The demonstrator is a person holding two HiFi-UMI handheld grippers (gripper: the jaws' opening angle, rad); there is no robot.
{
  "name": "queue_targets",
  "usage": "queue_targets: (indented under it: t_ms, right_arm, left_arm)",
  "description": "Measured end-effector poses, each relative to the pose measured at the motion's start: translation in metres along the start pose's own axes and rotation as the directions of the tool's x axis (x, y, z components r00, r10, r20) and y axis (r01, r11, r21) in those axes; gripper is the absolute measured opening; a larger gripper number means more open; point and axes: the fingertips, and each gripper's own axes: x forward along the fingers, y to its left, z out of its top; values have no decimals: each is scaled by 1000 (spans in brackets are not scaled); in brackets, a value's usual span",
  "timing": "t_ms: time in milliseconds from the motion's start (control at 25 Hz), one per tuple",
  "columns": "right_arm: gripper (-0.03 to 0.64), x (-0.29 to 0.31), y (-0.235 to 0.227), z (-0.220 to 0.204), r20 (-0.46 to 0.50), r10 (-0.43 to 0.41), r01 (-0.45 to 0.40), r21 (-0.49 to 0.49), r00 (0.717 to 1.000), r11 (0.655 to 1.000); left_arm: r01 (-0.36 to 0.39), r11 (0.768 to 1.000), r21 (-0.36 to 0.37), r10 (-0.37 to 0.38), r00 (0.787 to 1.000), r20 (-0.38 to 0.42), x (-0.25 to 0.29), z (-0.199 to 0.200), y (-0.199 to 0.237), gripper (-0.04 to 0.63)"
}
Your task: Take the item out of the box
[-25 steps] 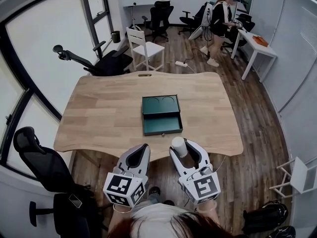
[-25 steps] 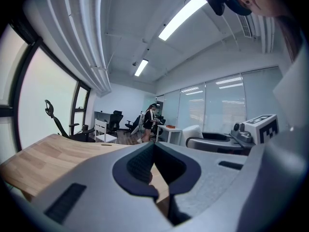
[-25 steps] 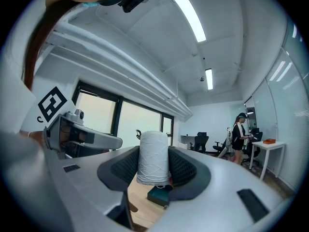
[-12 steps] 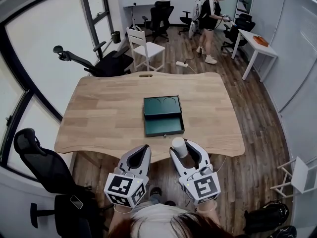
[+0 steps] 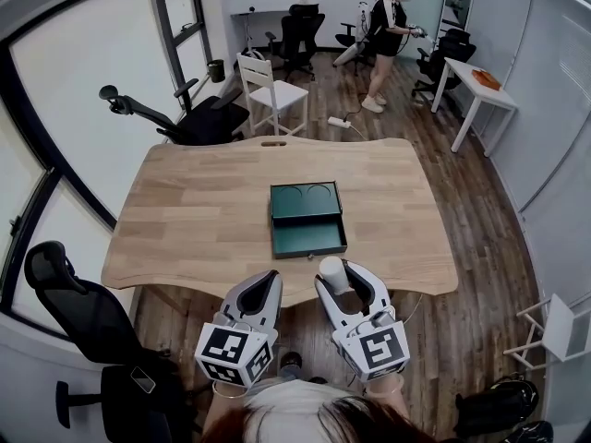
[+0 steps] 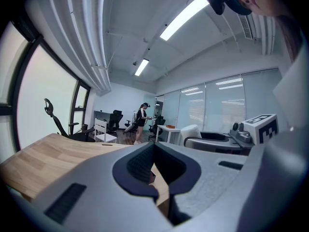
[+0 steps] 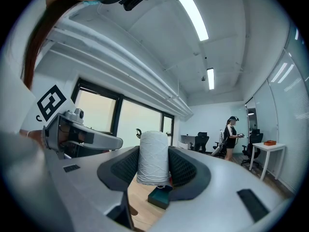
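With the white roll [image 5: 332, 272] clamped in our right gripper [image 5: 343, 281] by the table's [image 5: 203, 210] near edge, well clear of the open green box [image 5: 309, 240], and our left gripper [image 5: 261, 287] closed on nothing, we likely need only set it down.

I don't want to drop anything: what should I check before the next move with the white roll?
1. The right tongs have the white roll between their pads: ok.
2. Grip firm enough to travel: cannot tell.
3. The left tongs are shut with nothing in them: ok.
4. The green box lies open, nothing visible inside: ok.
5. Bare table beside the box for a set-down: ok.
6. The person at the room's far end is well away: ok.
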Motion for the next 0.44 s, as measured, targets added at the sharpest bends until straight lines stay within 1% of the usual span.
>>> queue_targets:
  t_ms: [80,240,440]
  right_arm:
    - [198,2,-2,3,13,-12,12,-7,1000,1000]
    - [198,4,-2,3,-6,-23,23,0,1000,1000]
    - [198,4,5,-7,-65,12,-10,24,998,1000]
  left_arm:
    - [4,1000,-2,-4,1000,0,1,0,1,6]
    - [13,1000,-4,-13,1000,-2,4,0,1,6]
    - [20,1000,-3,-20,1000,-1,4,1,2,6]
